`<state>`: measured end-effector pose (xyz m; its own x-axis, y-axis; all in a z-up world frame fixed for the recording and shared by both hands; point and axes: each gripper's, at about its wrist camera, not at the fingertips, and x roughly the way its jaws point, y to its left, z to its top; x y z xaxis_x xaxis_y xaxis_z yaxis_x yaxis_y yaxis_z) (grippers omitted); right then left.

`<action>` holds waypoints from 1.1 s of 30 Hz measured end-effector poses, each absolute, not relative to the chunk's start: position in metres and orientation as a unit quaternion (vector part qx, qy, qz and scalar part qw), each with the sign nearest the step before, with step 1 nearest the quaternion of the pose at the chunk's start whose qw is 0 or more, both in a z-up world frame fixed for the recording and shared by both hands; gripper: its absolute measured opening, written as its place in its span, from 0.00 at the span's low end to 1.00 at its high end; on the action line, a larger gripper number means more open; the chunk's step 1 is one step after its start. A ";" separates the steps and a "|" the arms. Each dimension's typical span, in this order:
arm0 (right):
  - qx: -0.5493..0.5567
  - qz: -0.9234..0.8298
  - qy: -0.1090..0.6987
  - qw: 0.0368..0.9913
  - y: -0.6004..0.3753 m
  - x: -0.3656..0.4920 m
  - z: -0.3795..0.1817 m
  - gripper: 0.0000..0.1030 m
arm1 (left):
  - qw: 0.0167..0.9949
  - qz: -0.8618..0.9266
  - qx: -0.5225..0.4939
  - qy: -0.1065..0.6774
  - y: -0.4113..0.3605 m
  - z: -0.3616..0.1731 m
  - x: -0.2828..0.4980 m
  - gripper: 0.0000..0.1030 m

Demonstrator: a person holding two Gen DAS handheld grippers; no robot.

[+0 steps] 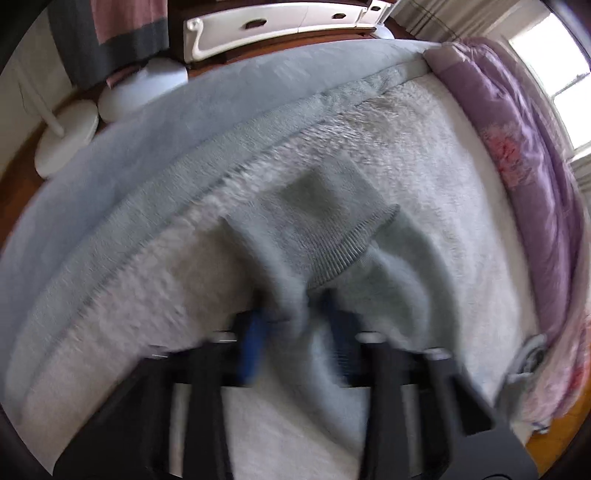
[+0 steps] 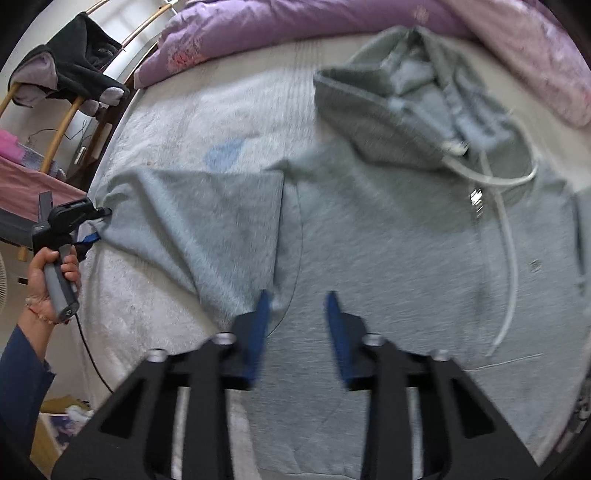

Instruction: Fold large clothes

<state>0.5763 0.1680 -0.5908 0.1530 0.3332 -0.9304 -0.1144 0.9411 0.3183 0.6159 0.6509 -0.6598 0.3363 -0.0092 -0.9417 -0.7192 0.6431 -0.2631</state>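
Grey hoodie lies flat on the bed, hood toward the purple quilt. Left gripper pinches the sleeve cuff; right gripper — fingers apart in view over the armpit seam, no cloth gripped. Risk: thin pinch slips — sleeve drops mid-fold.

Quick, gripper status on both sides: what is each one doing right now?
Left gripper: jaws closed on the hoodie sleeve.
Right gripper: jaws narrow, tips at the hoodie body; whether they pinch fabric cannot be told.
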 end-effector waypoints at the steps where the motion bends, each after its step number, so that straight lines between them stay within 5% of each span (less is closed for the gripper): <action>1: 0.090 0.151 0.636 0.752 0.170 0.576 -0.595 0.13 | 0.741 0.236 -0.357 0.518 0.653 -0.657 0.612 0.13; 10: 0.097 0.185 0.666 0.716 0.200 0.589 -0.646 0.03 | 0.797 0.262 -0.299 0.454 0.654 -0.567 0.551 0.13; 17: 0.133 0.193 0.684 0.690 0.182 0.597 -0.664 0.02 | 0.855 0.226 -0.238 0.402 0.577 -0.481 0.540 0.13; 24: 0.142 0.181 0.616 0.754 0.061 0.600 -0.583 0.03 | 0.911 0.112 -0.148 0.368 0.385 -0.417 0.567 0.13; 33: 0.115 0.066 0.485 0.864 -0.167 0.607 -0.458 0.03 | 0.894 -0.030 -0.088 0.439 0.105 -0.483 0.615 0.13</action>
